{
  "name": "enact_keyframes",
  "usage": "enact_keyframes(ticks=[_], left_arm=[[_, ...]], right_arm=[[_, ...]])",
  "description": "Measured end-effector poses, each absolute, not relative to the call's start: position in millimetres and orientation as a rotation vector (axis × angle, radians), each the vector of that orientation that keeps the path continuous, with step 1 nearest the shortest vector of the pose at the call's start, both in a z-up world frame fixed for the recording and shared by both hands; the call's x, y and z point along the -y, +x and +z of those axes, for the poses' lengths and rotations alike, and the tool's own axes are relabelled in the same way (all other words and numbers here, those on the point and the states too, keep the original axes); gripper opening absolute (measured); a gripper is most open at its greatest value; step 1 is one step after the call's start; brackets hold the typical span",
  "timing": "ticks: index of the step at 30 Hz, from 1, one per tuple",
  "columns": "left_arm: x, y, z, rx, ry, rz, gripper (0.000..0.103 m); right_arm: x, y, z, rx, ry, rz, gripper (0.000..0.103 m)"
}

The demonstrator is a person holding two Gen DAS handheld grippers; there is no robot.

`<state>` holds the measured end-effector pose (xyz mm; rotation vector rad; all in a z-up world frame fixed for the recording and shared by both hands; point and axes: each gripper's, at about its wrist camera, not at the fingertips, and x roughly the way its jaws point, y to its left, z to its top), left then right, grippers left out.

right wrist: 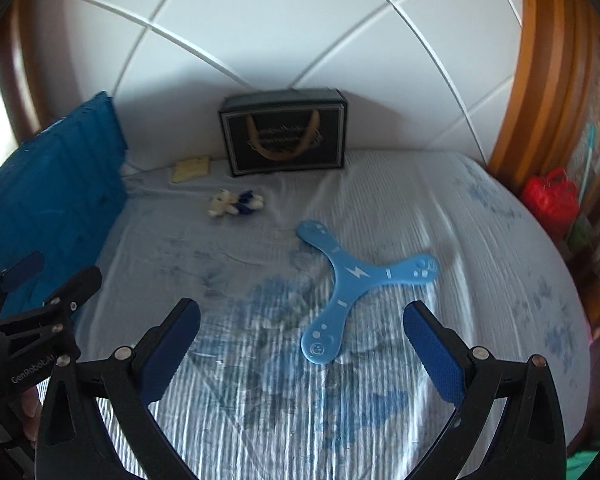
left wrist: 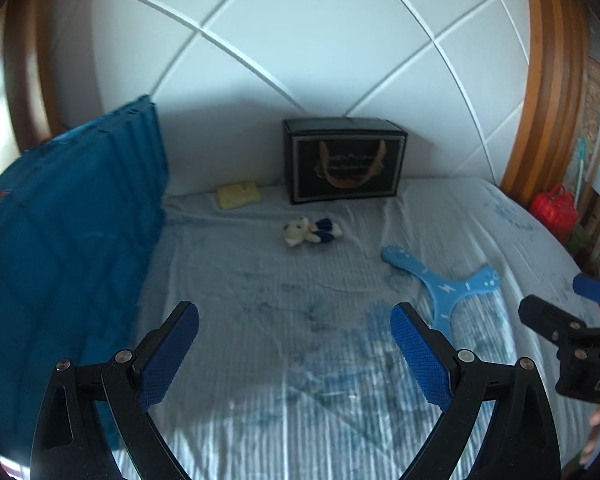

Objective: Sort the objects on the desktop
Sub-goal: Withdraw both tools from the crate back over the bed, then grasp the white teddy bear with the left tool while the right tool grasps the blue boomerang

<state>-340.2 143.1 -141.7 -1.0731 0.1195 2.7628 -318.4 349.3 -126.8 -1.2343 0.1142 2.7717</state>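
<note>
A: A bed sheet [right wrist: 380, 184] fills the frame, white padded headboard [right wrist: 260, 40] behind. Which gripper is better placed?

B: The right gripper [right wrist: 302, 336], jaws spread and empty. The blue boomerang [right wrist: 356, 276] lies just ahead at centre, one blade pointing between them.

A: And the left gripper [left wrist: 294, 340]?

B: Also spread and empty. Farther up: small plush bear [left wrist: 310, 231], then black box [left wrist: 344, 160].

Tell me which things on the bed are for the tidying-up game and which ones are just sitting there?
For sorting:
- blue boomerang
- little teddy bear
- yellow pad
- black box with handles, probably where things go
- left gripper and right gripper, both open and holding nothing

Just lying about:
- blue quilt
- red basket
- bed sheet
</note>
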Motion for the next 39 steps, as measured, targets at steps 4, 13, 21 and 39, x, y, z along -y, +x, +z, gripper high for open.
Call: enact_keyframes(ticks=[4, 13, 21, 39], left_arm=[[-168.6, -371.2, -181.6, -0.159, -1.15, 2.659, 0.097], [-210.1, -438.2, -256.6, -0.211, -1.292, 2.553, 0.096], [-228.2, -489.1, -289.4, -0.277, -1.296, 2.523, 0.096], [-221.5, -658.1, -332.6, -0.221, -1.361, 2.577, 0.074]], right_arm=[[-370.6, -333.7, -165.3, -0.194, -1.299, 2.675, 0.103], [-404.4, -379.6, -254.2, -0.317, -1.466, 2.521, 0.063], [-426.8, -425.7, -298.5, -0.428, -1.455, 2.43, 0.063], [-464.8, -464.0, -335.5, -0.258, -1.374, 2.359, 0.073]])
